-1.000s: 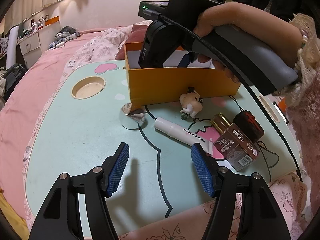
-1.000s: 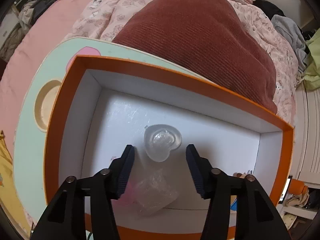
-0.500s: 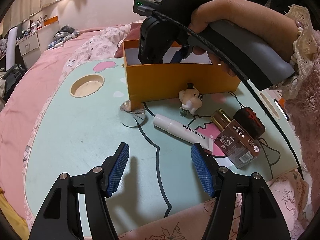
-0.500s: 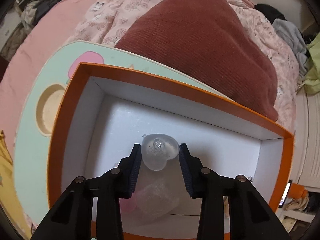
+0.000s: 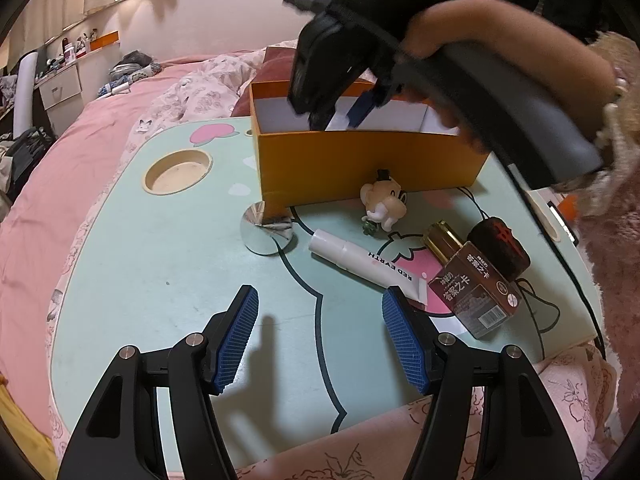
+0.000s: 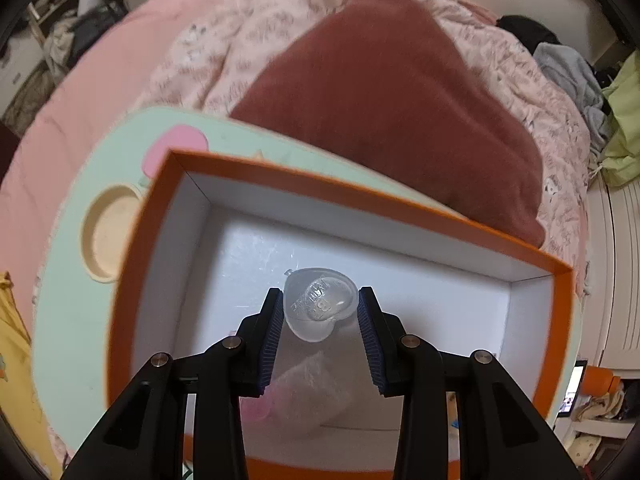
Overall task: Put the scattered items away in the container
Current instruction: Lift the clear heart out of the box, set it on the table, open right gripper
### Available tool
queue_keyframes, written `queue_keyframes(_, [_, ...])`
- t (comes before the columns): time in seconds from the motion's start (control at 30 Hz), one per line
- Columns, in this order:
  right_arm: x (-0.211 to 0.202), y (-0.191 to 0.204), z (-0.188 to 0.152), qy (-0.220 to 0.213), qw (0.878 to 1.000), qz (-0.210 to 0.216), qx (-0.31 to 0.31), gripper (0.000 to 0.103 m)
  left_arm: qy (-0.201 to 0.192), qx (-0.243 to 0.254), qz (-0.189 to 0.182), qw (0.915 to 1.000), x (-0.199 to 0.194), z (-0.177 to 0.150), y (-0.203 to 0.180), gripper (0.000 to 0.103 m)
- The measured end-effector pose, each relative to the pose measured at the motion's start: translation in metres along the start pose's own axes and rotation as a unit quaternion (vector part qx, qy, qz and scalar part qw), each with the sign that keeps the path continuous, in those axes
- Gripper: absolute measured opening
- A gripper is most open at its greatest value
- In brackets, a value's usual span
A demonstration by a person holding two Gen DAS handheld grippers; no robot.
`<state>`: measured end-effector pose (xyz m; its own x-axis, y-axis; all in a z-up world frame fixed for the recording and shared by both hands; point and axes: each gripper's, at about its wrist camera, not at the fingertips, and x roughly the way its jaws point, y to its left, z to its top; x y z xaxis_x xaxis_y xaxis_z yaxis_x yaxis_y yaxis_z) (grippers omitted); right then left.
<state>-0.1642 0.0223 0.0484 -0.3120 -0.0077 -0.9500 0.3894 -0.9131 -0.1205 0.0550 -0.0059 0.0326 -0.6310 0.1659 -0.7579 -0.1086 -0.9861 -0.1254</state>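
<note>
Tongs of the right gripper (image 6: 320,312) are pinching a clear heart-shaped case (image 6: 320,304) between their blue pads, one pad pressing on each side of it, over the white floor of the orange box (image 6: 168,208). Only the right wrist view is showing this: it is looking almost straight down into the box, where a crumpled clear wrapper (image 6: 308,388) with something pink in it is lying below the case, partly under the tongs. Whether the case is resting on the box floor or hanging just above it is hard to tell from this angle.

The left wrist view is giving the outside instead. From there the right gripper (image 5: 340,116) is dipping into the box (image 5: 360,164) from above, blurred, with a hand (image 5: 500,40) wrapped around its grey handle, and the case is hidden behind the box wall. This view alone is showing the things lying on the mint-green lap table (image 5: 160,280): a small figurine (image 5: 384,204) just in front of the box, a round mirror (image 5: 266,232) at its corner, a white tube (image 5: 364,264), a gold-capped bottle (image 5: 440,240), a dark brown carton (image 5: 476,292) and a black round object (image 5: 500,244) clustered to the right.

The left gripper (image 5: 320,336) is hanging over bare table, its tongs standing wide with nothing between them; the tube's end is near its right pad, not touching.
</note>
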Motion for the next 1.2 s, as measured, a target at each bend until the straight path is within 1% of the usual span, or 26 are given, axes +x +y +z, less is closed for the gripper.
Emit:
queue_keyframes(0.1, [-0.028, -0.001, -0.01, -0.031, 0.999, -0.006, -0.009, 0.036, 0.001, -0.003, 0.0, 1.0, 0.0, 0.0, 0.001, 0.065])
queue_keyframes(0.17, [-0.044, -0.005, -0.021, -0.045, 0.999, -0.003, -0.008, 0.036, -0.001, -0.007, 0.0, 1.0, -0.001, 0.0, 0.002, 0.065])
queue_keyframes(0.3, [-0.074, -0.015, -0.063, -0.067, 0.997, 0.029, 0.004, 0.036, -0.007, -0.01, 0.005, 0.9999, -0.005, 0.0, 0.003, 0.065])
queue_keyframes(0.37, [-0.083, -0.018, -0.086, -0.076, 0.997, 0.028, 0.001, 0.036, -0.009, -0.012, 0.007, 0.9999, -0.007, 0.001, 0.005, 0.065])
queue_keyframes(0.5, [-0.085, -0.024, -0.13, -0.074, 0.997, 0.027, 0.0, 0.036, -0.009, -0.026, 0.009, 0.9996, -0.006, 0.003, 0.011, 0.065])
queue_keyframes(0.57, [-0.077, -0.026, -0.149, -0.067, 0.998, 0.019, -0.002, 0.036, -0.009, -0.031, 0.009, 0.9994, -0.006, 0.003, 0.013, 0.065])
queue_keyframes(0.63, [-0.067, -0.027, -0.164, -0.06, 0.998, 0.021, 0.001, 0.036, -0.008, -0.033, 0.012, 0.9993, -0.006, 0.003, 0.014, 0.065])
queue_keyframes(0.73, [-0.057, -0.028, -0.178, -0.057, 0.998, 0.021, 0.004, 0.037, -0.005, -0.033, 0.018, 0.9993, -0.005, 0.003, 0.013, 0.065])
queue_keyframes(0.8, [-0.057, -0.027, -0.184, -0.067, 0.998, 0.016, 0.007, 0.037, -0.003, -0.032, 0.018, 0.9993, -0.005, 0.002, 0.013, 0.065])
queue_keyframes(0.87, [-0.058, -0.028, -0.187, -0.069, 0.997, 0.016, 0.007, 0.037, -0.003, -0.031, 0.019, 0.9994, -0.005, 0.002, 0.012, 0.065])
queue_keyframes(1.0, [-0.059, -0.026, -0.191, -0.072, 0.997, 0.034, 0.003, 0.037, -0.005, -0.027, 0.016, 0.9995, -0.008, 0.008, 0.011, 0.065])
queue_keyframes(1.07, [-0.06, -0.026, -0.192, -0.076, 0.996, 0.04, 0.003, 0.037, -0.004, -0.024, 0.01, 0.9997, -0.011, 0.016, 0.012, 0.065])
queue_keyframes(1.17, [-0.064, -0.03, -0.196, -0.087, 0.994, 0.065, 0.014, 0.037, -0.005, -0.023, 0.001, 0.9997, -0.017, 0.037, 0.016, 0.065])
queue_keyframes(1.2, [-0.067, -0.034, -0.197, -0.092, 0.993, 0.077, 0.023, 0.041, -0.004, -0.026, -0.005, 0.9996, -0.019, 0.048, 0.019, 0.065])
